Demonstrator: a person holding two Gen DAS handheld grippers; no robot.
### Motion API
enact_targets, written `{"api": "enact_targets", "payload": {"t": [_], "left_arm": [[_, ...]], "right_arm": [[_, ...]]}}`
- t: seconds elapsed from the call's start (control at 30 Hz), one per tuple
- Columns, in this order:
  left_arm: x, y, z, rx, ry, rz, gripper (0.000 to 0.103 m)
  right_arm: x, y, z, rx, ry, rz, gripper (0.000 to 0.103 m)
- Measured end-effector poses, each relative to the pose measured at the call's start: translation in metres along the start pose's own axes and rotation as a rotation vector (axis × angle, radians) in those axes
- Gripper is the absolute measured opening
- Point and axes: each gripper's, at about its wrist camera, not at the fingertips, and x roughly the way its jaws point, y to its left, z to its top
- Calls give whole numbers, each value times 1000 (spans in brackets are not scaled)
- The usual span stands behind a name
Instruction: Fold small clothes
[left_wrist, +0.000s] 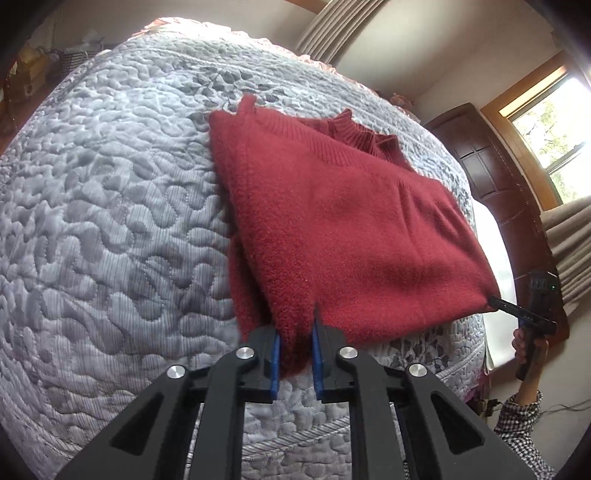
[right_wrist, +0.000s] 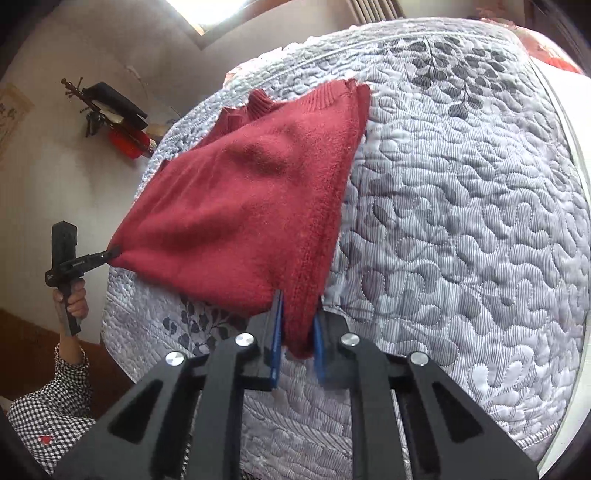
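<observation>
Where windowed on the left, coat rack (right_wrist: 110, 118) rightward.

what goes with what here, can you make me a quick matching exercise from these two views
Things:
1. sweater
2. quilt
3. left gripper
4. sleeve

Descriptions:
A. black and white check
B. dark red, near edge lifted
C. shut on a sweater corner
D. grey, stitched, spread under the sweater

Pairs: 1-B, 2-D, 3-C, 4-A
</observation>
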Motion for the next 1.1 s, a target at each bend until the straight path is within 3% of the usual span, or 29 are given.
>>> {"api": "enact_targets", "payload": {"t": [0.1, 0.2, 0.33, 0.4, 0.5, 0.6, 0.63, 0.8, 0.97, 1.0, 1.03, 1.1], "left_arm": [[36, 16, -4, 4, 69, 74, 14], [54, 18, -7, 26, 61, 108, 14], [41, 1, -7, 83, 20, 159, 20], [25, -7, -5, 107, -13, 173, 32], [0, -19, 9, 126, -122, 243, 40], [-8, -30, 38, 139, -207, 264, 39], [-2, -36, 49, 142, -204, 243, 39], [50, -67, 86, 166, -140, 208, 39], [90, -80, 97, 164, -74, 208, 39], [96, -80, 98, 170, -65, 225, 39], [101, -80, 99, 169, -57, 238, 39], [110, -78, 102, 175, -53, 264, 39]], "right_arm": [[37, -18, -6, 18, 81, -67, 13], [58, -29, -10, 26, 91, -80, 15], [39, -28, -5, 11, 58, -63, 26], [15, -24, 1, 0, -11, -83, 31], [-7, -17, 24, -25, -92, -96, 35], [-6, -9, 60, -32, -133, -118, 43], [-2, -5, 74, -37, -148, -131, 51], [32, -10, 141, -18, -153, -192, 52], [63, -24, 180, 5, -104, -213, 40], [65, -24, 182, 5, -103, -207, 29], [66, -25, 183, 5, -102, -199, 11], [64, -26, 184, 12, -115, -177, 9]]}}
